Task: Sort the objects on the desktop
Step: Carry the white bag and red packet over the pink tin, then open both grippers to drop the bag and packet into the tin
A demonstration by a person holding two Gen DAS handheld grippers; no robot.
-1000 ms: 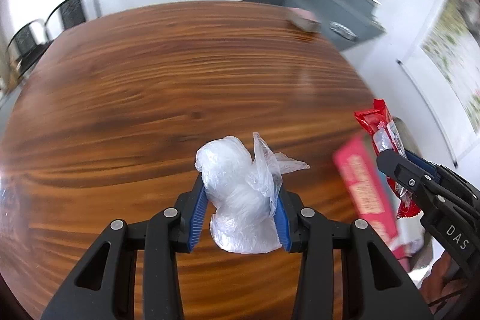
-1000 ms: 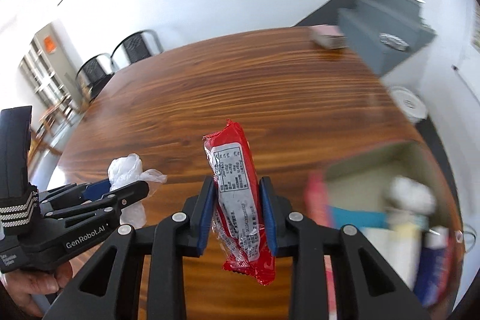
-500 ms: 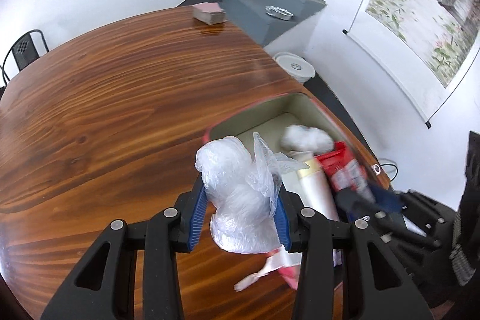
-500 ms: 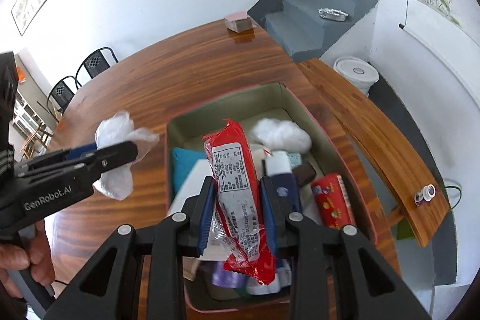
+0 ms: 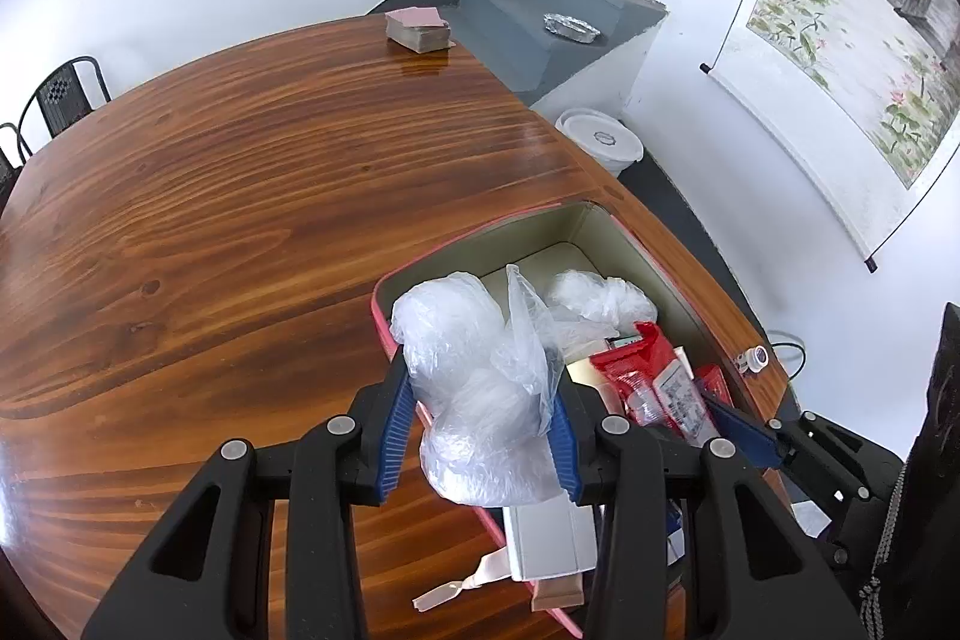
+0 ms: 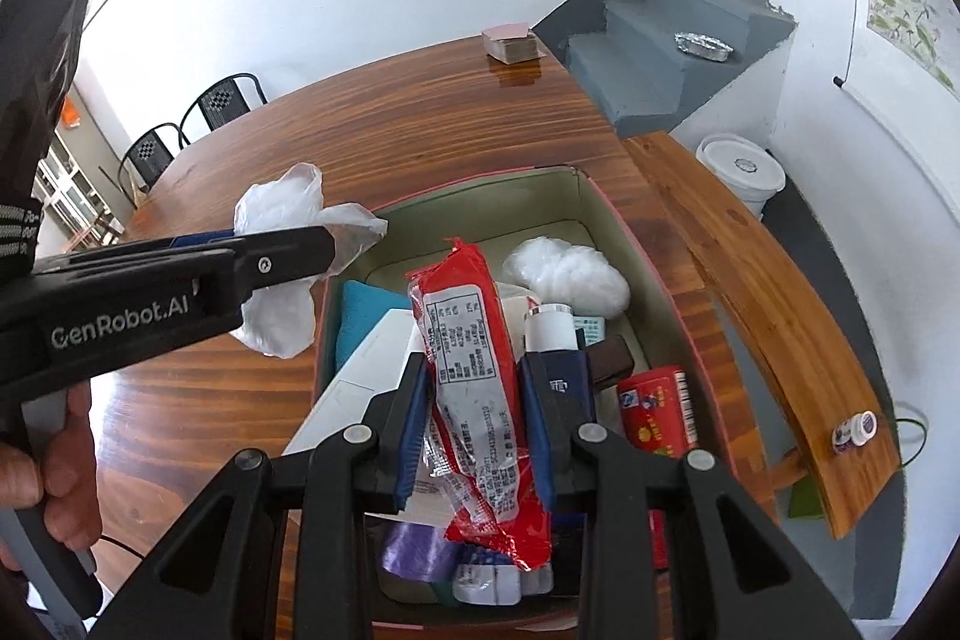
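Note:
My left gripper (image 5: 480,436) is shut on a crumpled clear plastic bag (image 5: 474,370) and holds it over the near left rim of a pink-edged storage box (image 5: 480,238). The bag also shows in the right wrist view (image 6: 282,220). My right gripper (image 6: 474,430) is shut on a red snack packet (image 6: 468,370) and holds it above the box (image 6: 456,190), which is filled with several items. The packet also shows in the left wrist view (image 5: 654,376).
The box sits at the right edge of a large wooden table (image 5: 240,220). A small stack of pinkish cards (image 5: 417,28) lies at the far table edge. A wooden bench (image 6: 780,292) with a small jar (image 6: 855,430), a white bucket (image 6: 741,172) and grey steps (image 6: 678,40) lie to the right.
Both grippers have swung right from the bare table to the box, each still holding its item. The right gripper now hangs over the box's contents.

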